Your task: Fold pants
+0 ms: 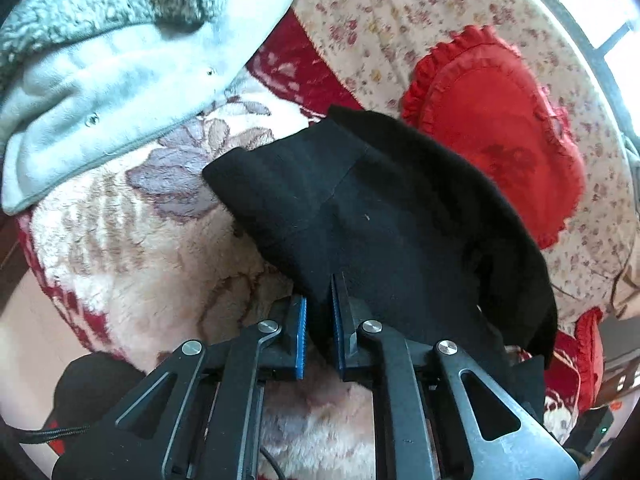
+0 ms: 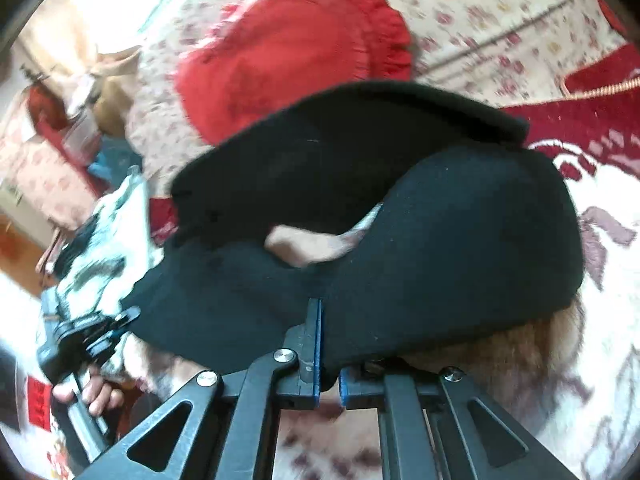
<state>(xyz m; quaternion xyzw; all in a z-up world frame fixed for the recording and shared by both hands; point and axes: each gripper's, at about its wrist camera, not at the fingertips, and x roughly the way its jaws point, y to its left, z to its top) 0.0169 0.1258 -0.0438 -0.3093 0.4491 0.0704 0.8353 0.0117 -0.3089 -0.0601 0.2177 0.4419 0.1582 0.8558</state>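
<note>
The black pants [image 1: 400, 216] lie bunched on a fluffy floral blanket [image 1: 140, 248]. My left gripper [image 1: 320, 320] is shut on an edge of the black fabric, which passes between its blue pads [image 1: 302, 336]. In the right wrist view, the pants [image 2: 460, 240] hang lifted in folds. My right gripper [image 2: 329, 356] is shut on their lower edge, with cloth between the blue pads [image 2: 318, 344]. The left gripper and the hand holding it [image 2: 88, 344] show at the lower left of that view, which is blurred.
A red heart-shaped ruffled pillow [image 1: 500, 128] lies just beyond the pants on a flowered sheet [image 1: 400, 8]. A pale blue fleece jacket [image 1: 100, 80] lies at the upper left. The blanket's red border [image 2: 592, 120] runs at the right.
</note>
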